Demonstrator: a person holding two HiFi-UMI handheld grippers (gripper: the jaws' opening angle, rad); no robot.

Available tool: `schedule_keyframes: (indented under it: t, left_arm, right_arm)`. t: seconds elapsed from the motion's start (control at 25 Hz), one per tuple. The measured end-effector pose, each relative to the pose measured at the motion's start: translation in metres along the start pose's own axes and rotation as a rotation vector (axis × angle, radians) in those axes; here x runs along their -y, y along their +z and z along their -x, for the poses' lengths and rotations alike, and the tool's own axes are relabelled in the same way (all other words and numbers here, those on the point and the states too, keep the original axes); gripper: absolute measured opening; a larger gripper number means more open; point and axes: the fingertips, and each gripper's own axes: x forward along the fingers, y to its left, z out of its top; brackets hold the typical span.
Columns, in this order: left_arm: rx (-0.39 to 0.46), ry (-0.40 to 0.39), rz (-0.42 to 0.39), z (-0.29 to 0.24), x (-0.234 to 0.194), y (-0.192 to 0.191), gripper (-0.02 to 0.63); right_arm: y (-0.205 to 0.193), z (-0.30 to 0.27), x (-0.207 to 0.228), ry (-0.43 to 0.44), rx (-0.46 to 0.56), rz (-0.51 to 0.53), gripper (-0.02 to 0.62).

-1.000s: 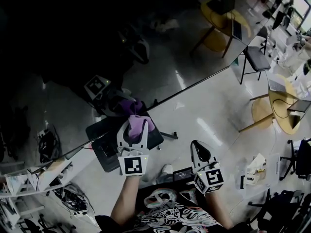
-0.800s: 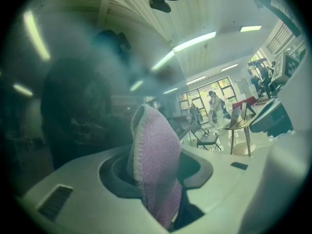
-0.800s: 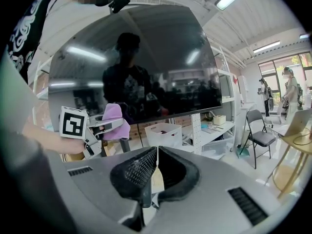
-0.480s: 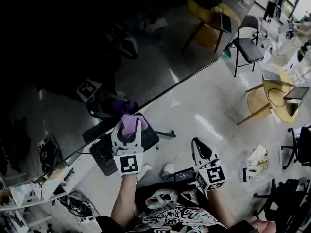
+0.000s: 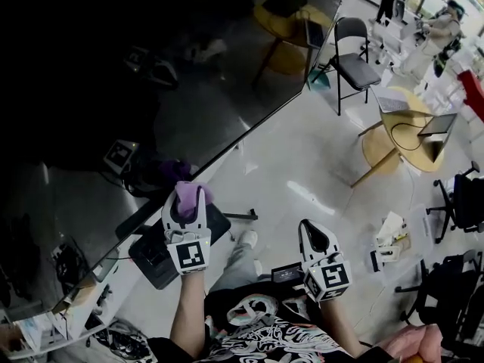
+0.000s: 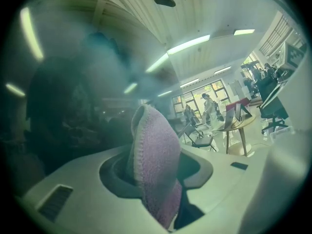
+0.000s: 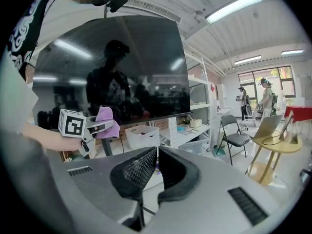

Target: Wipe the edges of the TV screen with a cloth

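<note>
Head view: my left tool (image 5: 187, 200), clamped on the cloth (image 5: 189, 193), sits just beside the TV screen (image 5: 198, 104) lower edge; right tool (image 5: 314, 237), closed empty, farther off.

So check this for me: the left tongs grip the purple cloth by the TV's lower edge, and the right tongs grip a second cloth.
Wrong on the right tongs: the right gripper view shows them shut on nothing, with no second cloth. The left tongs do grip the purple cloth by the lower edge of the TV.

Left gripper (image 5: 187, 207) and cloth (image 5: 188, 193) farther left along the TV edge (image 5: 253, 127) (wider gap to right gripper (image 5: 312, 233)).
</note>
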Motion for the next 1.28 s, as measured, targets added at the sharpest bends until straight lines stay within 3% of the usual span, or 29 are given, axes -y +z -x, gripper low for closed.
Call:
schedule_keyframes:
  t: [0.48,0.64,0.84,1.12,1.28]
  left_arm:
    - [0.021,-0.082,0.027,-0.041,0.037,0.006,0.176]
    - [-0.020,-0.112,-0.015,-0.050,0.047,0.003,0.177]
    - [-0.049,-0.090,-0.039,-0.062,0.055,0.007,0.176]
    - [-0.031,-0.061,0.037,-0.068,0.062,0.015,0.176]
    - [-0.041,-0.075,0.004,-0.074,0.066,0.014,0.176]
  right_arm:
    - [-0.002,0.023,0.040,-0.130,0.005,-0.042,0.032]
    - [0.000,0.026,0.047,-0.150,0.011,-0.038,0.032]
    - [0.001,0.029,0.059,-0.165,0.017,-0.035,0.032]
    - [0.000,0.027,0.069,-0.161,0.005,-0.053,0.032]
    - [-0.001,0.012,0.085,-0.145,-0.006,-0.058,0.032]
